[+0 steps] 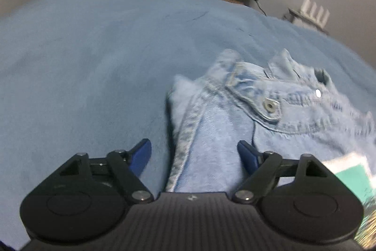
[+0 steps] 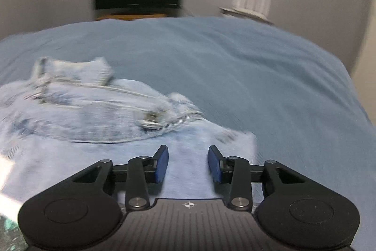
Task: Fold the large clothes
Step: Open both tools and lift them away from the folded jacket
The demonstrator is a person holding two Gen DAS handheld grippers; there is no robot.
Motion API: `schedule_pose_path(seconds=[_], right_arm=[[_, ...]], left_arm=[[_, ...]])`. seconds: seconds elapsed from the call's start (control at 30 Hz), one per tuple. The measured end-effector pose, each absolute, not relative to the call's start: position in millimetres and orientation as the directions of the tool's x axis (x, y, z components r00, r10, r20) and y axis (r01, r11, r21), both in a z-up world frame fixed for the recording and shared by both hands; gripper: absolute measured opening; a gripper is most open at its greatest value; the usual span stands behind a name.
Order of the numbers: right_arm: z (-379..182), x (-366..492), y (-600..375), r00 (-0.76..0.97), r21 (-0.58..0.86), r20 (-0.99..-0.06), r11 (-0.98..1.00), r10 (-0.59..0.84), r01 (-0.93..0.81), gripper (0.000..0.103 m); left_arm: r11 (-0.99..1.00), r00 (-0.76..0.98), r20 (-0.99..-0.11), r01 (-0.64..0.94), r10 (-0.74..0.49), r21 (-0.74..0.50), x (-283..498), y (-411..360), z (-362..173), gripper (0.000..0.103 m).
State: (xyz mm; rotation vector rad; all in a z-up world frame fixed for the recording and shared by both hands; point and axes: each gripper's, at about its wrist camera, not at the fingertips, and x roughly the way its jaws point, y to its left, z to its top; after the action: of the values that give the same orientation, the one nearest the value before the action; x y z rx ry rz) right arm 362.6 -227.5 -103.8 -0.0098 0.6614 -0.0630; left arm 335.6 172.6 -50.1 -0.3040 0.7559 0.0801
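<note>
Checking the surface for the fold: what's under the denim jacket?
The denim jacket lies on a blue bedspread, which shows around it. The patch directly beneath is covered, so anything there is unseen. A teal printed item shows at its near edge.

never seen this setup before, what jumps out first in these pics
A pale denim jacket lies crumpled on a wide blue bedspread, its snap pocket flap facing up. Both grippers hang over it with blue pads apart: the left gripper straddling a seam, the right gripper above plain denim.
</note>
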Motion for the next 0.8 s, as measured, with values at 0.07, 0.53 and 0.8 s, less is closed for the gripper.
schedule_pose_path(seconds=[0.07, 0.53, 0.8], right_arm=[[-108, 353, -234, 0.8, 0.03, -0.597, 0.995, -0.056, 0.092, 0.039], [-107, 184, -171, 0.917, -0.015, -0.357, 0.98, 0.178, -0.197, 0.049], [-137, 200, -177, 0.89, -0.075, -0.447, 0.987, 0.093, -0.14, 0.014]], left_arm=[[0.946, 0.744, -0.667, -0.188, -0.038, -0.263, 324, 173, -56, 0.082], [0.992, 0.879, -0.461, 0.115, -0.123, -0.047, 226, 28, -28, 0.082], [0.985, 0.807, -0.576, 0.17, -0.13, 0.017, 236, 22, -68, 0.08]])
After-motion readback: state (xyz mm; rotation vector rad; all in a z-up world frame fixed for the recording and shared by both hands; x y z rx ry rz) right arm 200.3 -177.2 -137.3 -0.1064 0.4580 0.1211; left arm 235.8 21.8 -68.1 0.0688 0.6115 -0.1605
